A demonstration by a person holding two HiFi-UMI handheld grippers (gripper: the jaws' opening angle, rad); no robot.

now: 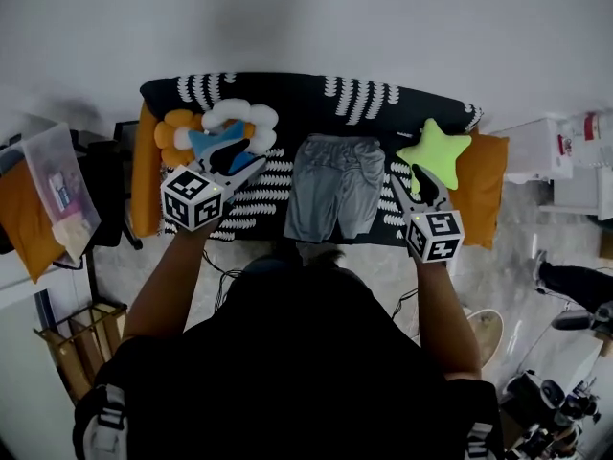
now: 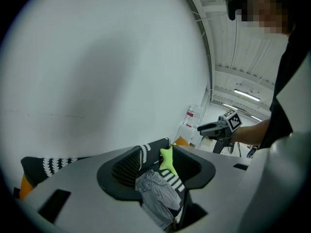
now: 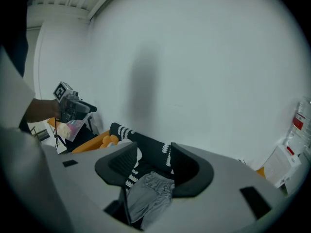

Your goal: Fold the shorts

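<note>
Grey shorts (image 1: 335,188) lie flat, waistband toward the wall, on a black cloth with white marks (image 1: 316,99) spread over an orange couch. In the head view my left gripper (image 1: 247,161) hovers left of the shorts, and my right gripper (image 1: 410,188) hovers to their right, near the front edge. Both stand open with nothing between the jaws. The left gripper view shows the shorts (image 2: 158,198) low between its open jaws (image 2: 155,171), apart from them. In the right gripper view the shorts (image 3: 148,198) also lie beyond the open jaws (image 3: 154,166).
A green star plush (image 1: 434,151) sits right of the shorts, beside my right gripper. A flower plush (image 1: 215,127) lies under my left gripper. A plastic bag (image 1: 59,190) and wooden crate (image 1: 77,338) stand at left, white cabinets (image 1: 565,161) at right.
</note>
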